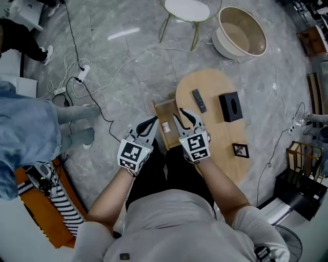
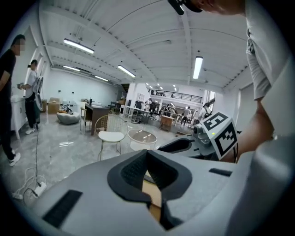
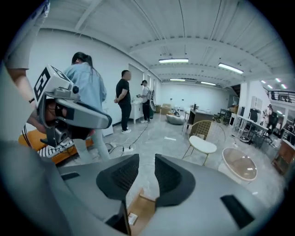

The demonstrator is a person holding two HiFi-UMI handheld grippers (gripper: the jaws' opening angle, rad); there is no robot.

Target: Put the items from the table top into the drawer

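A wooden oval table [image 1: 215, 133] lies far below me. On it are a dark remote [image 1: 199, 100], a black tissue box [image 1: 230, 106] and a small picture frame [image 1: 240, 150]. Its drawer [image 1: 165, 110] stands pulled out at the left side, with a small white item [image 1: 166, 127] inside. Both grippers are raised high above the drawer, close to my head. My left gripper [image 1: 151, 122] has its tips meeting, with nothing held [image 2: 146, 154]. A narrow empty gap shows in my right gripper [image 1: 180, 112]; between its jaws I see the drawer [image 3: 143, 209].
A round white stool [image 1: 187, 9] and a beige tub chair [image 1: 241, 33] stand beyond the table. Cables and a power strip [image 1: 77, 77] lie on the floor at left. A person in denim [image 1: 25, 133] stands close on the left. A black box [image 1: 302, 189] sits at lower right.
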